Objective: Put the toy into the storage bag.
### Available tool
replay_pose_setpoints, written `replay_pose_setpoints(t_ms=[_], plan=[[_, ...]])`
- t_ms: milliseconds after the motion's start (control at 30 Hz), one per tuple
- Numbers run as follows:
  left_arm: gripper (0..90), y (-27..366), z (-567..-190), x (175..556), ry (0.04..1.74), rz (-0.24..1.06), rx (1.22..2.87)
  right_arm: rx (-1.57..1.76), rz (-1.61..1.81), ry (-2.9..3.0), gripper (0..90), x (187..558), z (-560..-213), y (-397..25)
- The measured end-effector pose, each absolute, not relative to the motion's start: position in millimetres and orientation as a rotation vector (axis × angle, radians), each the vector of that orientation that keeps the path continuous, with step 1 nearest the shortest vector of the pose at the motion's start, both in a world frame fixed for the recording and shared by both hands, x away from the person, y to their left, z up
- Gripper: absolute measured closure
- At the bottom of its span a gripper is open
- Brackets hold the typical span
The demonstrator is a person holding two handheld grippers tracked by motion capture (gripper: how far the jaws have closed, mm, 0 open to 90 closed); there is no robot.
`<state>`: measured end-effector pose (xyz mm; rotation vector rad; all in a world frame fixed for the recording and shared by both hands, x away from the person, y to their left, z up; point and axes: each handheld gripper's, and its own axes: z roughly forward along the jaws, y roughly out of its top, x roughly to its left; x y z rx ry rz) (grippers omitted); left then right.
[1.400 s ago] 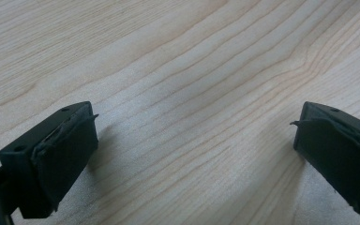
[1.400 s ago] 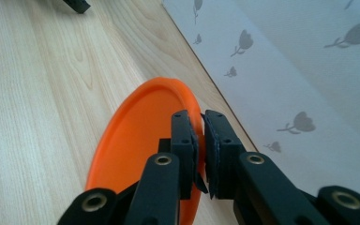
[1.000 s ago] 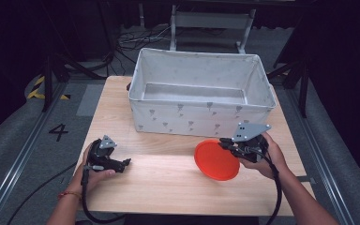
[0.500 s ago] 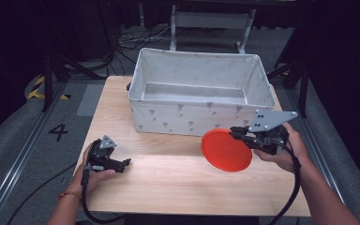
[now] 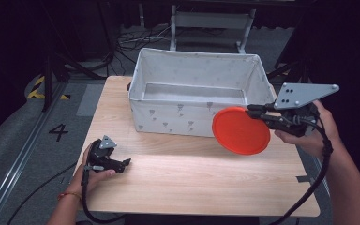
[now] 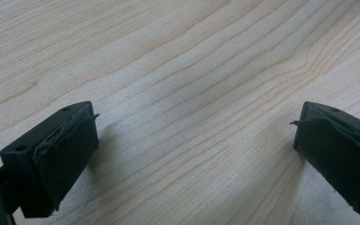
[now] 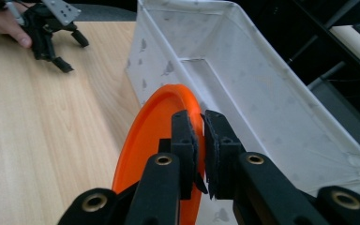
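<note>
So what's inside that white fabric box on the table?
Nothing that shows: the white fabric box has a bare pale floor and patterned walls in the high view. Its near wall hides the front strip of the floor, and the orange plate covers its near right corner.

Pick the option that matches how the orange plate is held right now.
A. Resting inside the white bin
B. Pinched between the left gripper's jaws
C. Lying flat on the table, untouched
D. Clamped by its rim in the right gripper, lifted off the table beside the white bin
D: the right gripper has its jaws closed on the rim of the orange plate, which hangs above the table in front of the white bin.
</note>
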<state>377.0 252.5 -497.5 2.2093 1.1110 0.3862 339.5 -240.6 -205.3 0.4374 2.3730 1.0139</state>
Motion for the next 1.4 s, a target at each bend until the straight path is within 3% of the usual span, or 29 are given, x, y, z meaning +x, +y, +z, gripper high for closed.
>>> replay_pose_setpoints(t_ms=[567,900,1400], plan=[[0.6,253,-498,377,1.110,0.387,2.209,0.477,0.989,2.325,83.4,381,-159,-242],[0.5,253,-498,377,1.110,0.386,2.210,0.559,0.964,2.280,83.4,433,-156,-246],[0.5,253,-497,378,1.099,0.368,2.219,0.622,0.935,2.304,83.5,500,-183,-231]])
